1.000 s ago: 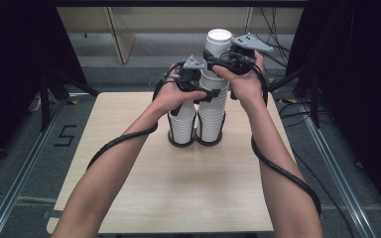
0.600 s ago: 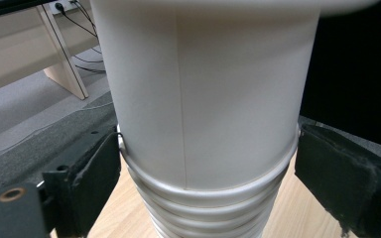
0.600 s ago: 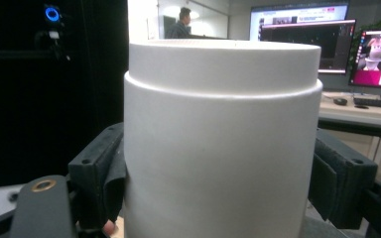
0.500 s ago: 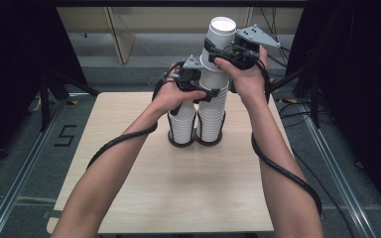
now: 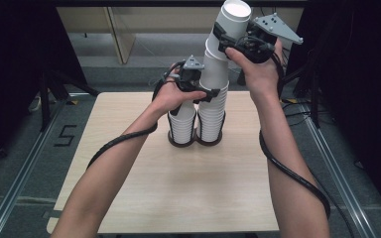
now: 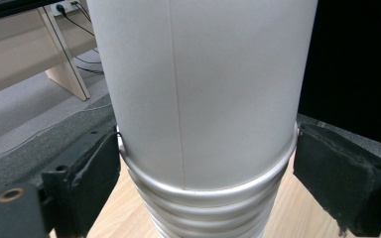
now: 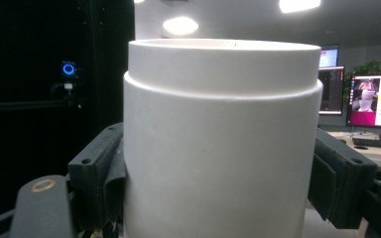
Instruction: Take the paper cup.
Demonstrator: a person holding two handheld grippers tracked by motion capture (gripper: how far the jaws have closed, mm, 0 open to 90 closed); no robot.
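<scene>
Two stacks of white paper cups are seen side by side at the far middle of the bench [image 5: 129,198], each seated in a dark round base. The right stack [image 5: 212,116] stands taller than the left stack [image 5: 182,126], the two just beside each other.

A pulled-off run of nested cups [image 5: 223,47] is held tilted above the right stack – its lower end is still sunk in that stack's top rims. The right gripper [image 5: 230,42] is clamped on this run near its upper end, both pads pressed flat against the cup wall [image 7: 218,158] in the right gripper view.

The left gripper [image 5: 204,94] is set around the top of the right stack, at the rolled rims [image 6: 203,193]. Its jaws have just been closing; in the left gripper view both pads sit at the rims' sides – contact is seen there, though how firmly cannot be told.
</scene>
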